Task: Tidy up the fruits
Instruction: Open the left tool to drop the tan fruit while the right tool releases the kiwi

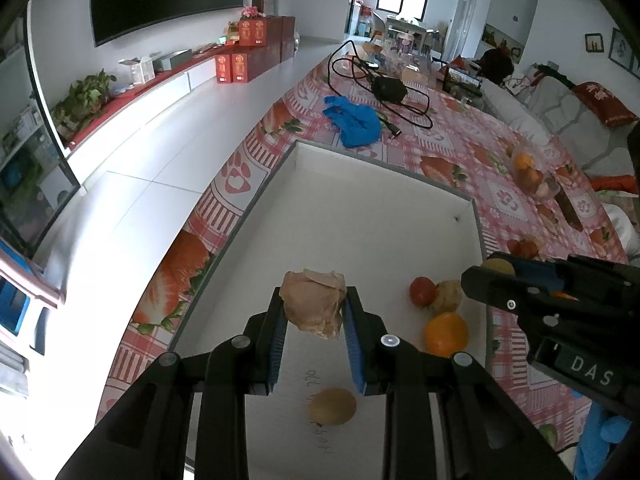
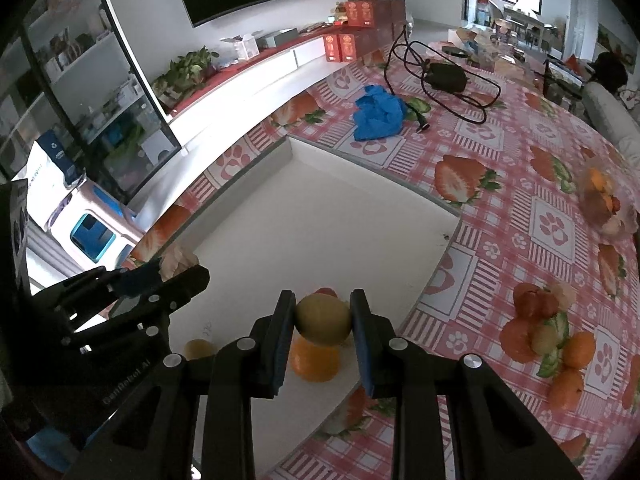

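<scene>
Right wrist, orange [image 2: 314, 364] half hidden behind tool-held fruit [image 2: 323, 319]

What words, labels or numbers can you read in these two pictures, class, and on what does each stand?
"DAS" on the right gripper body, seen in the left wrist view.
Pale lettering on the left gripper body in the right wrist view: only "AI" at its end is clear.
Handwritten digits on the white tray floor: too faint to read.
Gold print on the red boxes: too small to read.
</scene>
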`<state>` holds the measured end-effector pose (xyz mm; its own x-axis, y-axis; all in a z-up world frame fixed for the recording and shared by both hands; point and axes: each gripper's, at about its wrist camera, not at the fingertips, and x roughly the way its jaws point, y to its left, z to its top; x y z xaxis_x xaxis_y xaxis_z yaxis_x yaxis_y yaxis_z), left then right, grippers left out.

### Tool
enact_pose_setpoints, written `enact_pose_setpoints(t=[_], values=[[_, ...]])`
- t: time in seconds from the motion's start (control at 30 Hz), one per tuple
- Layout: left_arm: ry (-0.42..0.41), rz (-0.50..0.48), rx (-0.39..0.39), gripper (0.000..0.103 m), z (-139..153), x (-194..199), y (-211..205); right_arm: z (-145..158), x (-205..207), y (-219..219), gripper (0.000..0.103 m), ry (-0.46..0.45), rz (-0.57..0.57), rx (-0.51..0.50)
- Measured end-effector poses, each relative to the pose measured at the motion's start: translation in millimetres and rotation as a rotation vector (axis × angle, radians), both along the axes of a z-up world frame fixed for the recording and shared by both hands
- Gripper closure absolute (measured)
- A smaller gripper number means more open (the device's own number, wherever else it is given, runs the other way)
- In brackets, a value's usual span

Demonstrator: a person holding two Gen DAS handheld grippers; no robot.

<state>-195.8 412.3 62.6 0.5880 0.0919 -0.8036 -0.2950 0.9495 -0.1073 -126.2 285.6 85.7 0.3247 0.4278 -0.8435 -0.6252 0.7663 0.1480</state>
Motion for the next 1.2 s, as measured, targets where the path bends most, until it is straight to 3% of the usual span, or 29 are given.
enact_pose_setpoints(t=[0.97,1.07,1.13,1.2], values=[[0.056,-0.025,0.022,0.072,-19,5,-7,-17,7,9,0.074,0.053,-0.005,-0.012],[0.064,-0.028,0.023,0.062,-22,6,-9,-21,9,9,0.073,0.076,-0.006,-0.01],[0.066,-0.02,0.033,0.039,-22,5,-10,-23,11,10,0.073,0.093,-0.011,-0.007],[0.051,-0.007,0.048,0.026,-20,1,-10,-25,12,9,0.073,0.106,-0.016,-0.001]])
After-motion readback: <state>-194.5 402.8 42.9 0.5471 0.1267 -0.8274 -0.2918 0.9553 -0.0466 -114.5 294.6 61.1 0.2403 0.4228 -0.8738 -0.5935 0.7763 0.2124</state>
